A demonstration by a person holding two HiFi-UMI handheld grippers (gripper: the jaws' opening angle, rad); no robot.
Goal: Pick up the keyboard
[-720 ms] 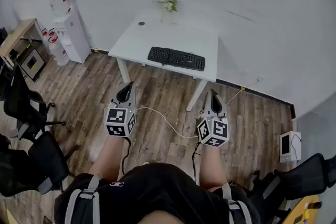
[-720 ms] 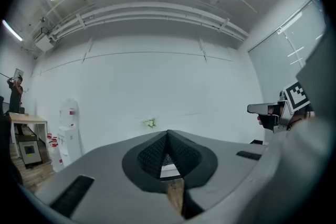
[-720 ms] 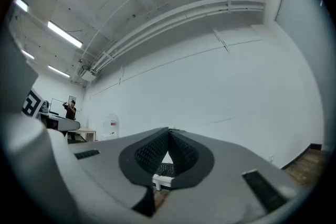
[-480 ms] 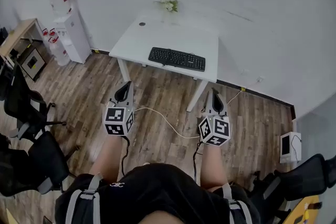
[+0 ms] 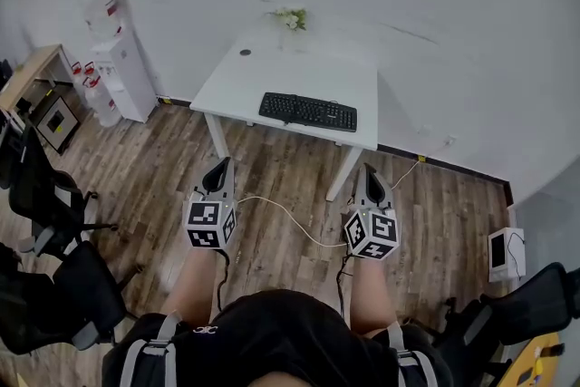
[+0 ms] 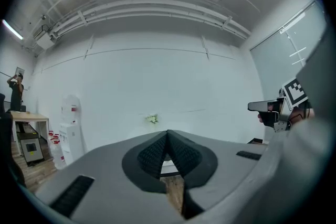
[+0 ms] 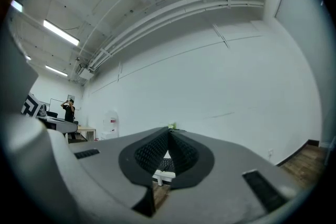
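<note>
A black keyboard lies near the front edge of a white table against the far wall. My left gripper is held level over the wooden floor, well short of the table, with its jaws shut and empty. To its right my right gripper is level too, shut on nothing. In the left gripper view the left gripper has its ribbed pads pressed together. In the right gripper view the right gripper is shut, and part of the keyboard shows just below the pads.
A small plant stands at the table's back edge. A water dispenser and a wooden cabinet stand at the left wall. Black office chairs crowd the left side. A cable runs between the grippers.
The table and keyboard sit slightly lower in the head view, and both grippers have shifted a little down the frame. Both jaws stay shut.
</note>
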